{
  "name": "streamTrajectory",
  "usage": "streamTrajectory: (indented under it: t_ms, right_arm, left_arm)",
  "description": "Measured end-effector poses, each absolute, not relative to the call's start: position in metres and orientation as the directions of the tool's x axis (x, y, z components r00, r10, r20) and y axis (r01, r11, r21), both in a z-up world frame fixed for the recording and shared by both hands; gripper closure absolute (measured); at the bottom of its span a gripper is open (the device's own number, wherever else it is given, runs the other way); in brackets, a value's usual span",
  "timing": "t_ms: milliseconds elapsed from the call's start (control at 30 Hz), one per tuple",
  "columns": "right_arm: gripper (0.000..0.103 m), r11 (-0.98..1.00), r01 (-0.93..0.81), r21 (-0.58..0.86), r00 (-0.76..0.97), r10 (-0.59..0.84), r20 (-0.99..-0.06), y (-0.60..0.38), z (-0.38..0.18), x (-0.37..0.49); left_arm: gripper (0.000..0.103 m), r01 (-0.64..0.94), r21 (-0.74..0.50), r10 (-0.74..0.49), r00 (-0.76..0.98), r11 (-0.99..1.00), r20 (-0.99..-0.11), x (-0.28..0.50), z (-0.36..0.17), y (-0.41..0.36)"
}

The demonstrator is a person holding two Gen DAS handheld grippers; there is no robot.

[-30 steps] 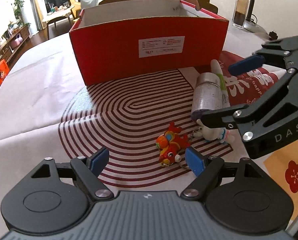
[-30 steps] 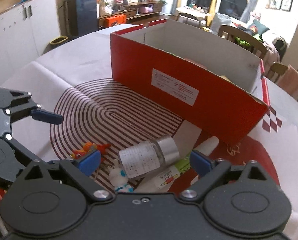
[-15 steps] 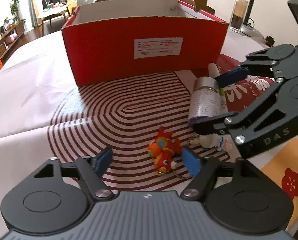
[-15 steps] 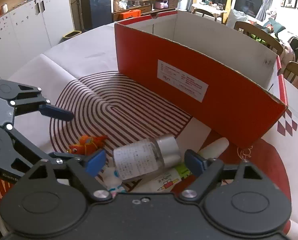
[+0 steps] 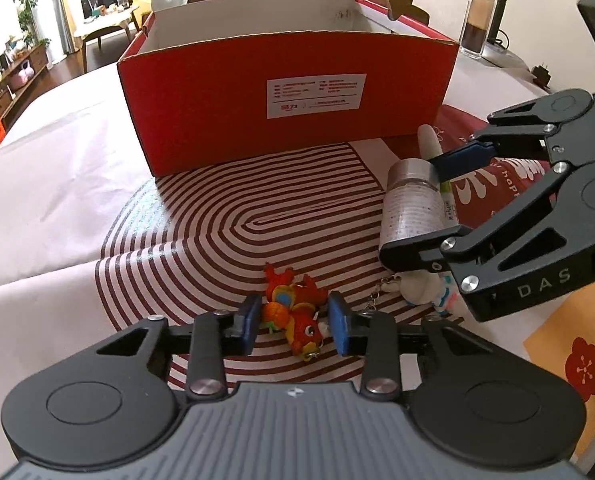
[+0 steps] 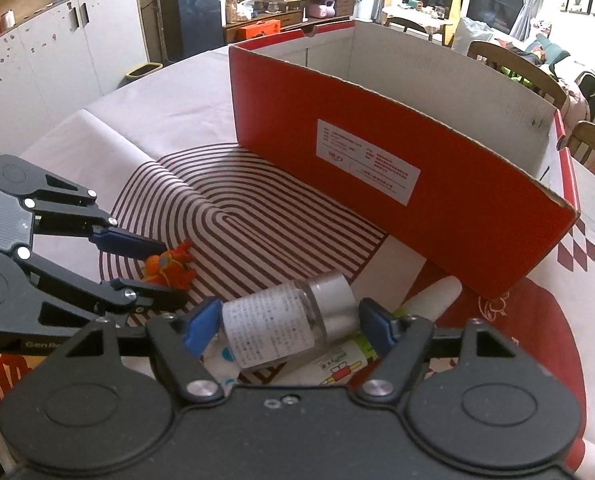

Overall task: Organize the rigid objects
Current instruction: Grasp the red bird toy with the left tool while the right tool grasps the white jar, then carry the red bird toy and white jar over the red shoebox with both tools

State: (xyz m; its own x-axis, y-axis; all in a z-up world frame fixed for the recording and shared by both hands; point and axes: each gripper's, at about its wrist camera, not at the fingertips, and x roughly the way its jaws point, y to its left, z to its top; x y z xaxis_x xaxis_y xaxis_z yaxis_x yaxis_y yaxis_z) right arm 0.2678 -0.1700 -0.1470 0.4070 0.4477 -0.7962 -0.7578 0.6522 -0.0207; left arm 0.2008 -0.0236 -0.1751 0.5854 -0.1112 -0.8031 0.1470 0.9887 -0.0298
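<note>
Toy fish between left fingers, narrowed — bottle between wide-apart right fingers.

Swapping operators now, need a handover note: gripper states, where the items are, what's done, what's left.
Left gripper: partly closed around the orange fish toy on the striped mat; firm contact can't be confirmed, and the toy is not lifted.
Right gripper: open, straddling the lying glass bottle; no grip.
The marker and white keychain figure lie beside the bottle.
The red box stands open behind them; its floor is hidden.
Done: nothing visibly boxed.
Left: grasp and move all four items, presumably into the box.
</note>
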Motion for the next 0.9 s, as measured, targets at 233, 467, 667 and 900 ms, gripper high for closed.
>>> streamTrajectory:
  t_ms: [233,467,667,900]
  right_arm:
    - [0.028,0.695,-0.718,0.024,0.428,0.469,-0.773,-0.177,-0.131,0.266]
    - [0.028,0.727,-0.685,0.038,0.465,0.477,-0.746,-0.18,-0.101,0.261]
    - [0.028,0.748,-0.663,0.044,0.495,0.481,-0.724,-0.179,-0.07,0.263]
    - [0.028,0.767,-0.642,0.026,0.541,0.476,-0.694,-0.179,-0.042,0.275]
  left_arm:
    - [0.068,0.081,-0.095,-0.125,0.571,0.992,-0.812,0.203,-0.167,-0.005]
    - [0.068,0.012,-0.165,-0.141,0.581,0.986,-0.801,0.202,-0.141,0.017]
    - [0.069,-0.01,-0.191,-0.145,0.615,0.981,-0.775,0.206,-0.109,0.029]
    - [0.072,0.012,-0.18,-0.141,0.68,0.984,-0.72,0.219,-0.065,0.037]
